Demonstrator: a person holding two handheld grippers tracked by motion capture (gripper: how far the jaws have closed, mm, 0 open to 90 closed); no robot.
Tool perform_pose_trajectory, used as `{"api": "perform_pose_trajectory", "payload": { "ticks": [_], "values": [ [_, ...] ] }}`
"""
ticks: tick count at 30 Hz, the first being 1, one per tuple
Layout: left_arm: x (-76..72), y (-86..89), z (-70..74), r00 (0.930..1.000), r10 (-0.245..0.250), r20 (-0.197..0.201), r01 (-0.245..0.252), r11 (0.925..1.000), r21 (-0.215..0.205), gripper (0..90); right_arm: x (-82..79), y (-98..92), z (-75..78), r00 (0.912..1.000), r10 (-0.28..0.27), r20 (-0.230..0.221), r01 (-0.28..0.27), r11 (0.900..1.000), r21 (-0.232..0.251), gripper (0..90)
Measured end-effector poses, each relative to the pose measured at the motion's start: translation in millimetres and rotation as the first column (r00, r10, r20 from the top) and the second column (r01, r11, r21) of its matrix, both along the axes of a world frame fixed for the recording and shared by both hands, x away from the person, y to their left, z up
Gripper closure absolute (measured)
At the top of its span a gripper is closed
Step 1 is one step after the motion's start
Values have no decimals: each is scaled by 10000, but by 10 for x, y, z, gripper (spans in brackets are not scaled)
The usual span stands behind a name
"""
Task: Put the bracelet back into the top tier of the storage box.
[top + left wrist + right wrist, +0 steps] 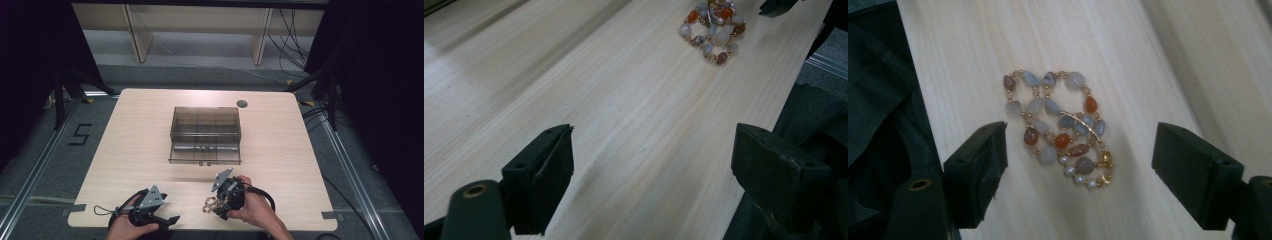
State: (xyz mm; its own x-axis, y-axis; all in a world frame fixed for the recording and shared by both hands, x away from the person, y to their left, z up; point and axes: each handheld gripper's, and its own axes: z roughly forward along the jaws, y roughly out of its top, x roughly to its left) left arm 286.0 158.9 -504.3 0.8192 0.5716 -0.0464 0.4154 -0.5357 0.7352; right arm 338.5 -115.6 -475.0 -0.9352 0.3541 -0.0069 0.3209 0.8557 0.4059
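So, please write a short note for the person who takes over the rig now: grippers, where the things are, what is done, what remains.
Left gripper: open, holds nothing, low at the near table edge.
Right gripper: open, jaws on either side of the bead bracelet, not closed on it.
The bracelet lies bunched on the table, near the front edge.
Clear plastic box: mid-table, lid looks closed.
Done: the right gripper is lined up over the bracelet.
Left: probably close on the bracelet and lift it.
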Motion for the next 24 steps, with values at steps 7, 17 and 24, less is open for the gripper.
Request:
{"api": "perform_pose_trajectory", "payload": {
  "ticks": [7, 17, 24],
  "values": [
    [-2, -1, -1, 10000, 2, 0, -2, 10000, 2, 172, 21, 71, -32, 9997, 180, -162, -183, 9996, -223, 298],
    [2, 6, 4, 10000, -15, 33, 15, 10000, 88, 172, 39, 139, -63, 9984, 362, -424, -382, 9982, -459, 342],
    [-7, -7, 0, 10000, 46, -37, -46, 9999, -155, 172, 53, 176, -81, 9974, 460, -556, -488, 9975, -512, 384]
  ]
}}
